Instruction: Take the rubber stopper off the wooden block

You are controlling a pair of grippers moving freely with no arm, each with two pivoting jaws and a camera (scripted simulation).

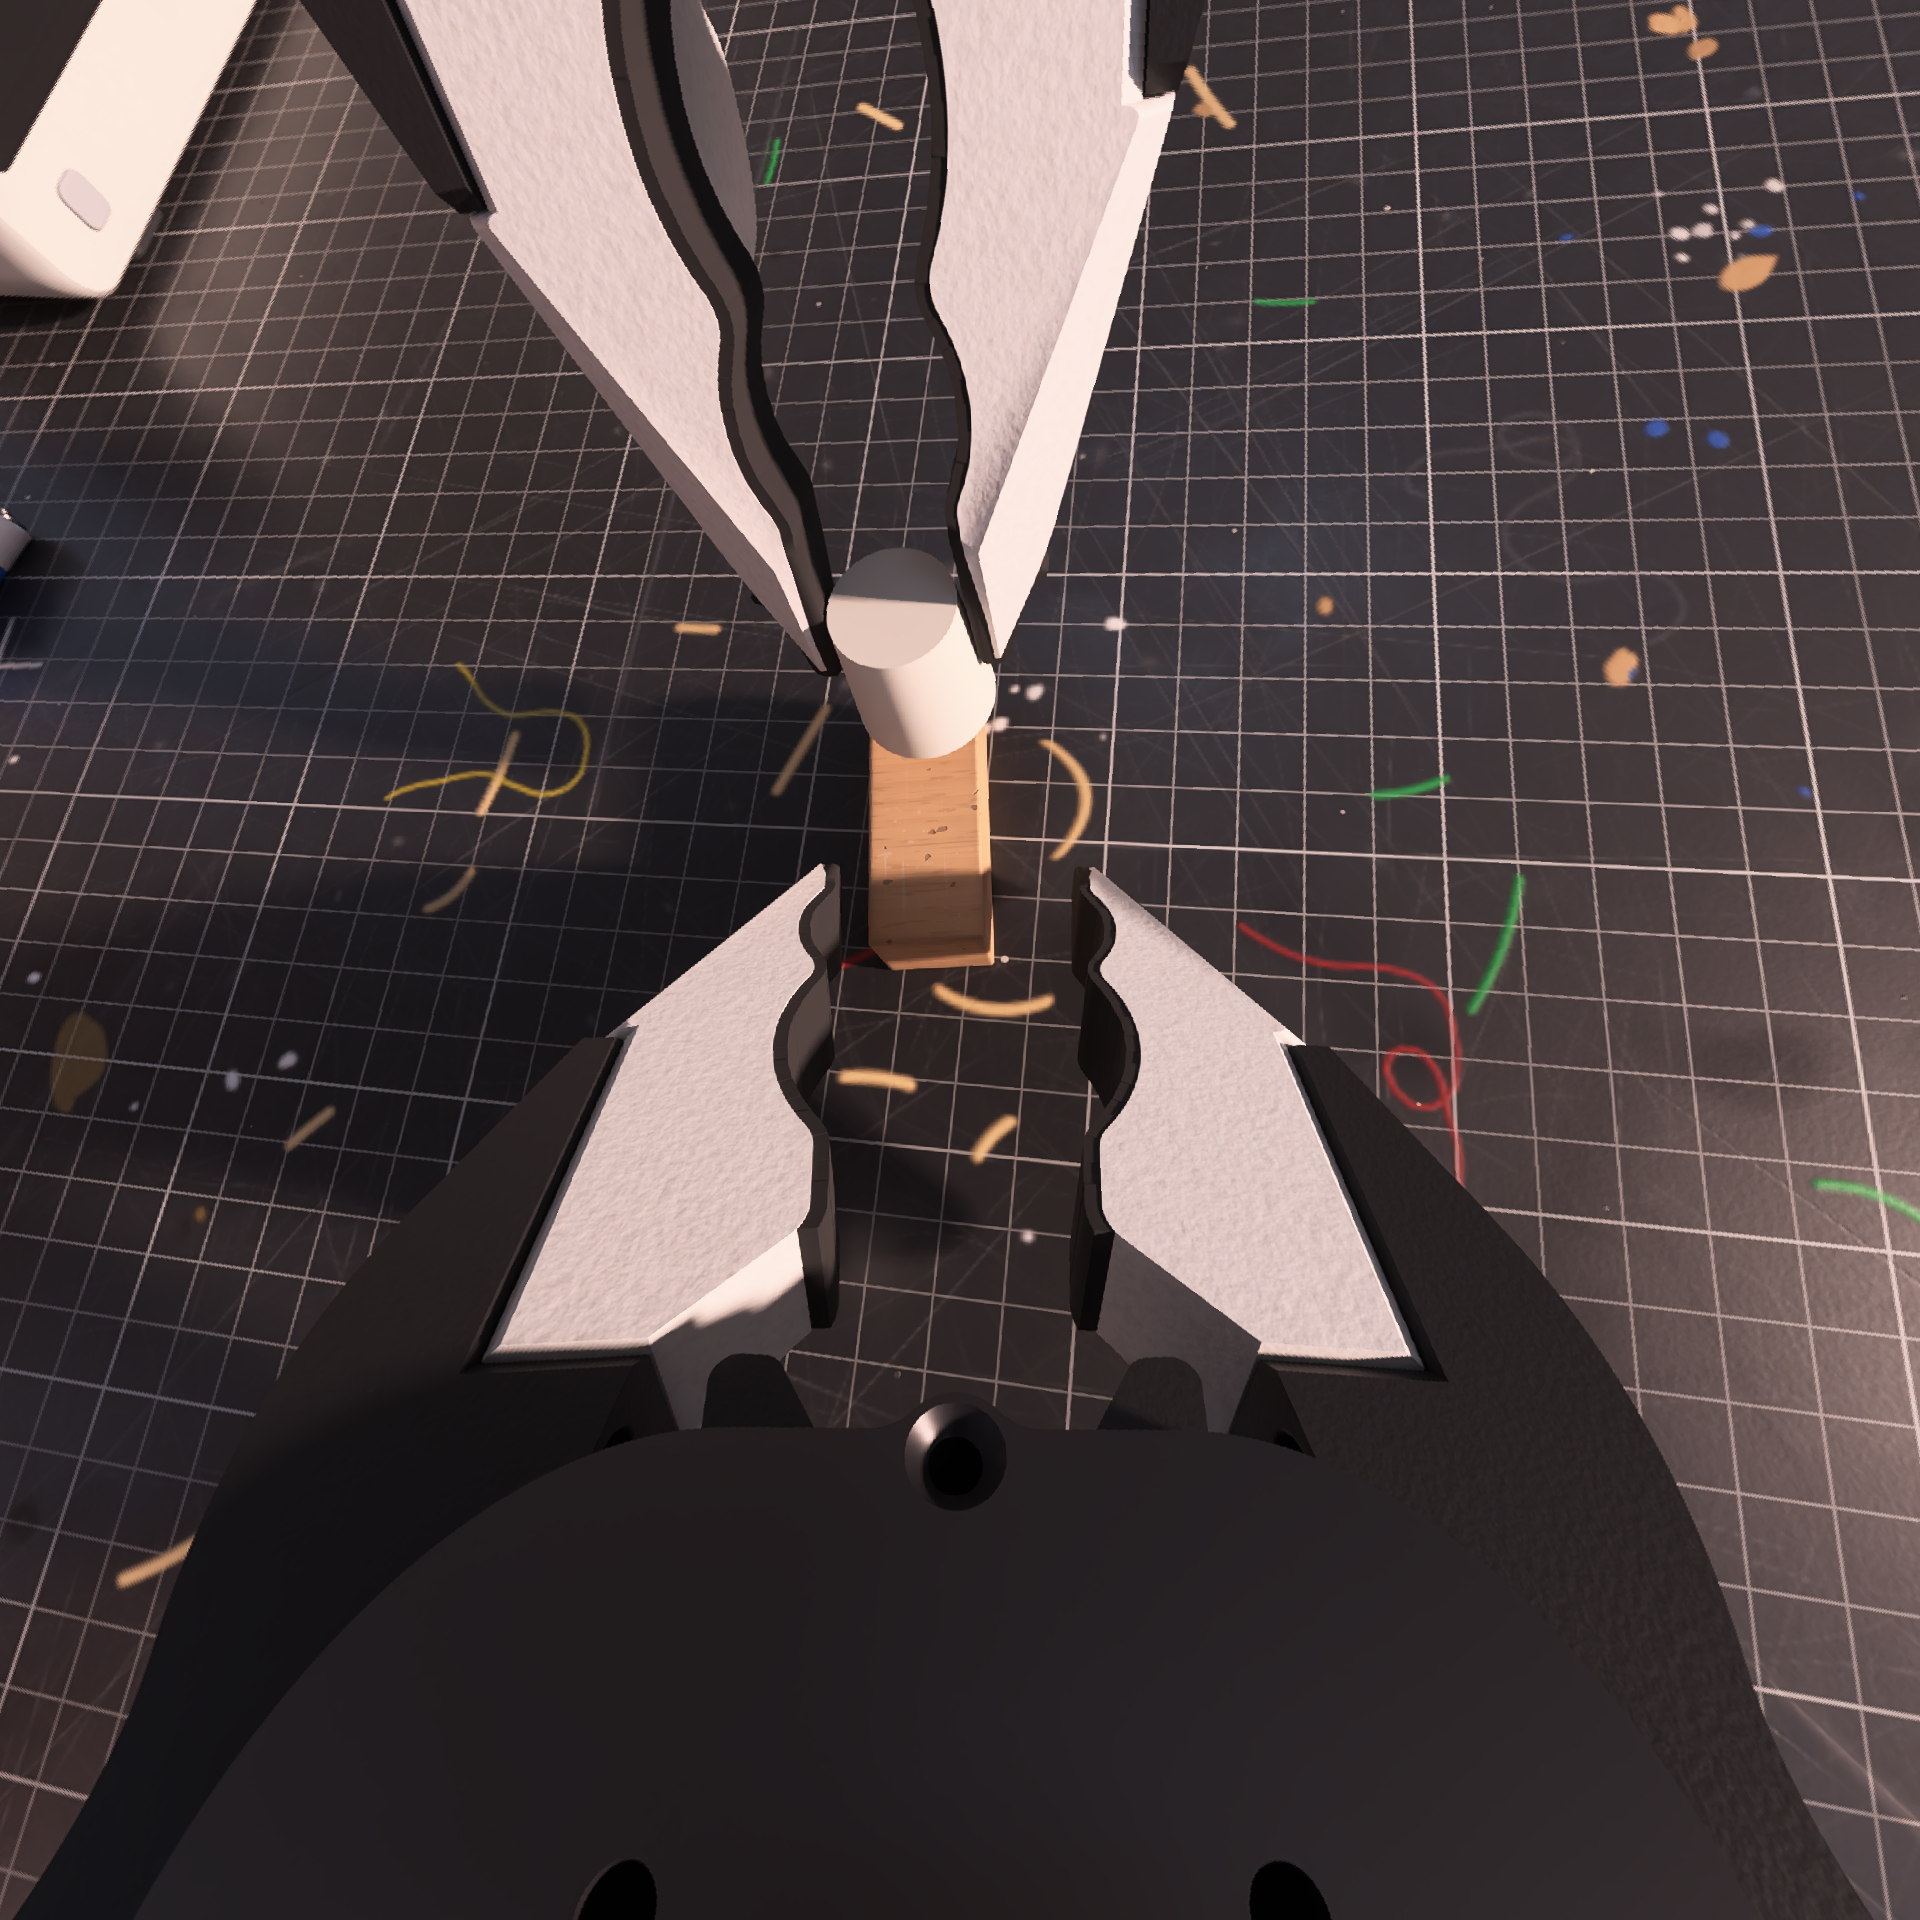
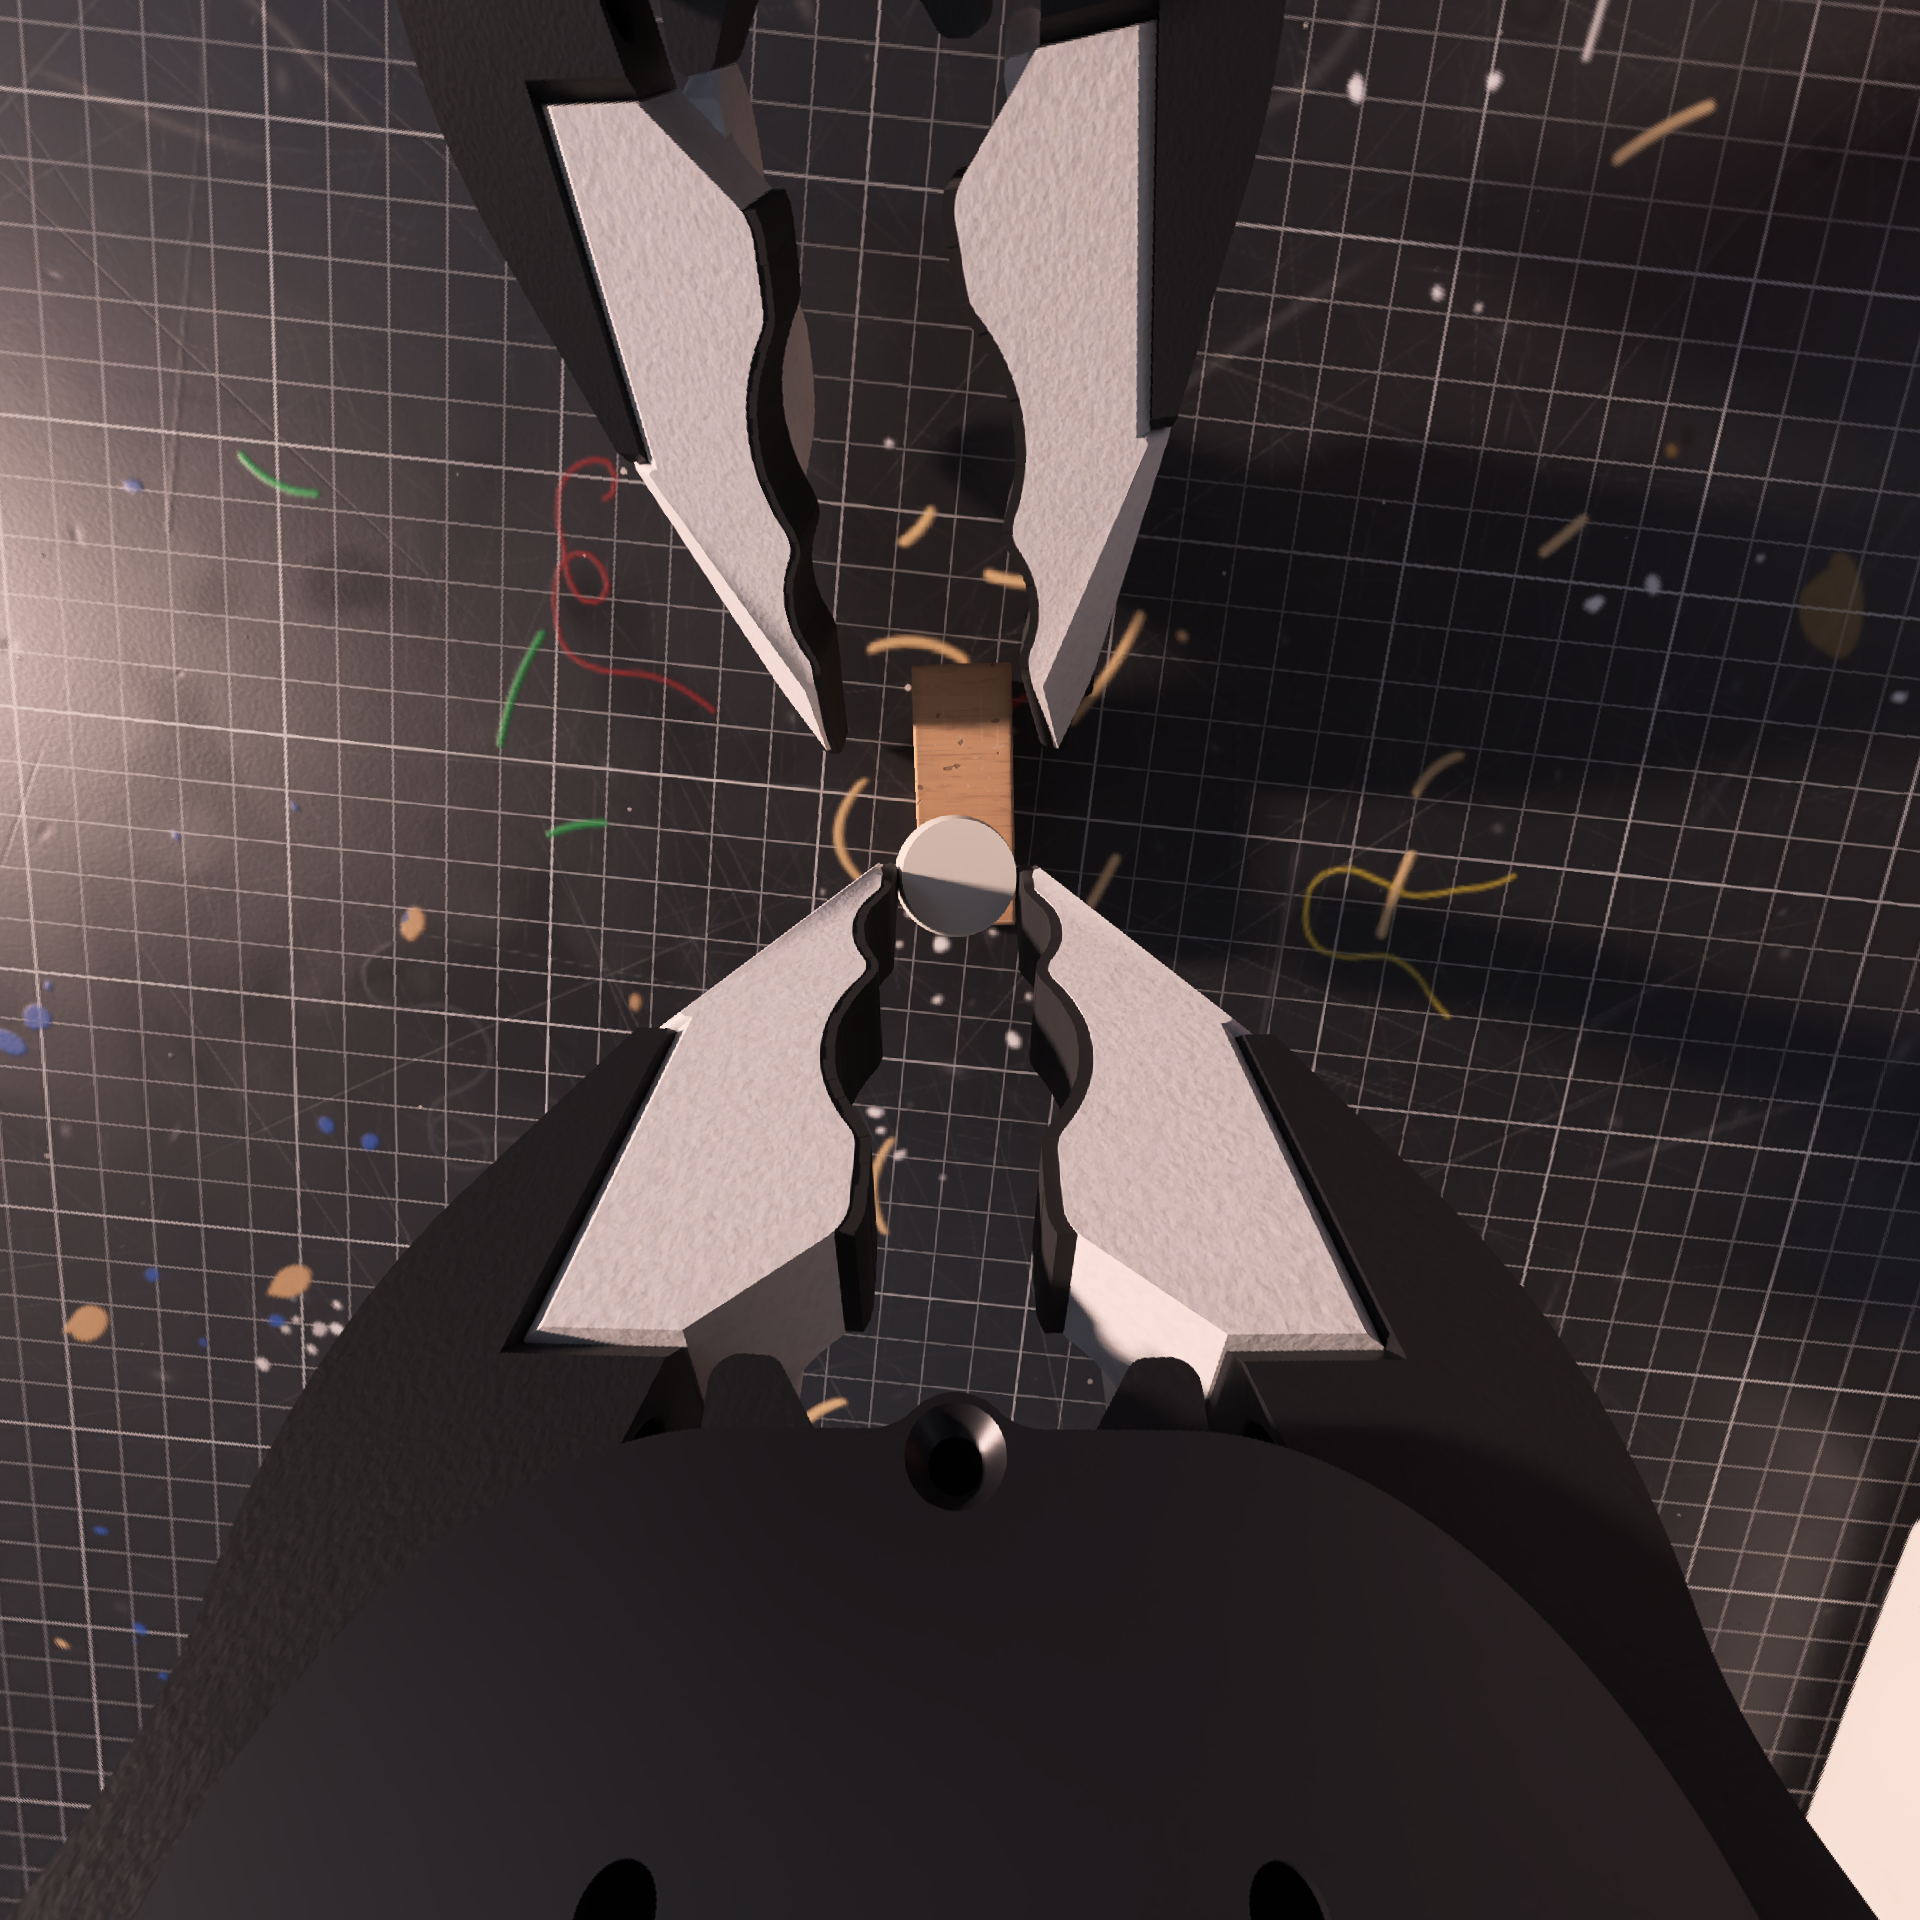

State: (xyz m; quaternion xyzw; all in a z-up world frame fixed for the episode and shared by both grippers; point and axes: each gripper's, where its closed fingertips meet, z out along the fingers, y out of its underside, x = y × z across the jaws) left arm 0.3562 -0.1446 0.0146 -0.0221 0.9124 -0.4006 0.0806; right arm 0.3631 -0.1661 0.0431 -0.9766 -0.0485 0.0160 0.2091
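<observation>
A pale wooden block (image 1: 928, 862) stands upright on a dark grid mat (image 1: 1455, 623). A white rubber stopper (image 1: 909, 655), a short cylinder, sits on its top end. My right gripper (image 2: 956, 881) comes down from above and is shut on the stopper (image 2: 956, 878), one fingertip pressed on each side. It shows at the top of the left wrist view (image 1: 902, 639). My left gripper (image 1: 958, 878) is open, its fingertips either side of the block's lower part with a gap on each side. It also shows in the right wrist view (image 2: 940, 732), beside the block (image 2: 961, 748).
The mat is flecked with paint marks and coloured squiggles. A white box (image 1: 62, 156) stands at the far left corner in the left wrist view. A white object (image 2: 1881, 1714) shows at the lower right edge of the right wrist view.
</observation>
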